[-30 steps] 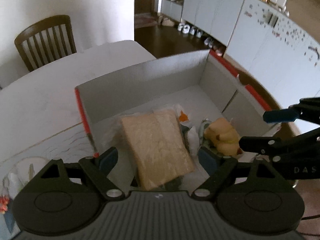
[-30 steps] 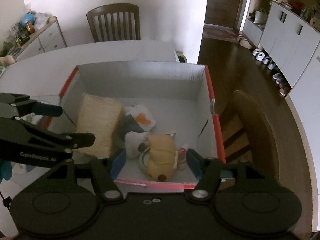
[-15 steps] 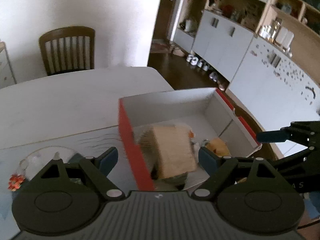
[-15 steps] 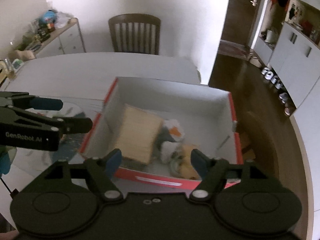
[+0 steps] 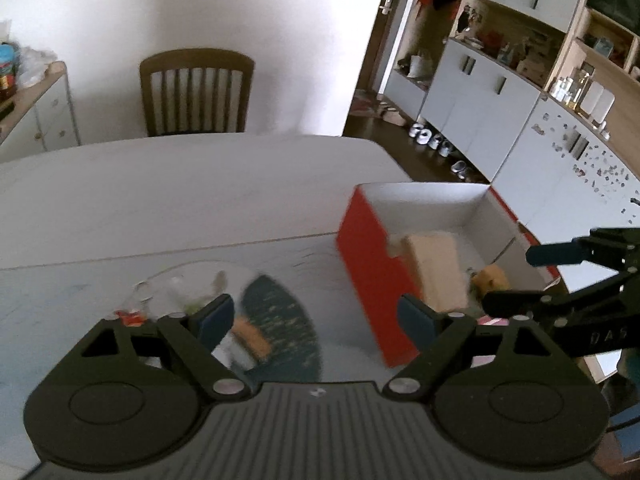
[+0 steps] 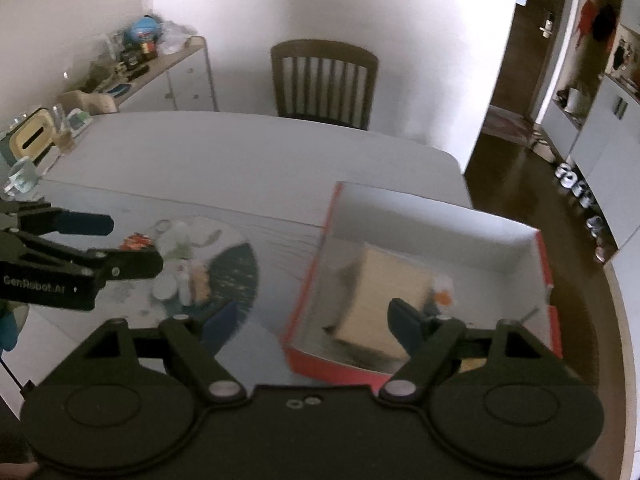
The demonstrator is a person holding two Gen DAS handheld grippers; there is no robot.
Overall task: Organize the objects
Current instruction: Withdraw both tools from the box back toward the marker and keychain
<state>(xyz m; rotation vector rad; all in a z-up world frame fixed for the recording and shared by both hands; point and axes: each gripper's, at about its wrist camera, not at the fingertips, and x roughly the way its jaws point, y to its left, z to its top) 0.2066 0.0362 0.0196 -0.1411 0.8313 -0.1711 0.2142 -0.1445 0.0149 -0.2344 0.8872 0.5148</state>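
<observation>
On the white table (image 5: 160, 200) sits the red box (image 6: 320, 320) holding a tan block (image 6: 384, 292) and yellow plush (image 5: 490, 278), while the left gripper (image 5: 316, 318) and right gripper (image 6: 316, 318) hover empty, jaws opening, over small clutter (image 6: 180, 264) beside it.

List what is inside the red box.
Inside the red box: a tan flat block, a yellow plush toy and a white-and-orange item. Anything beneath the block, or behind the near wall, is covered.
</observation>
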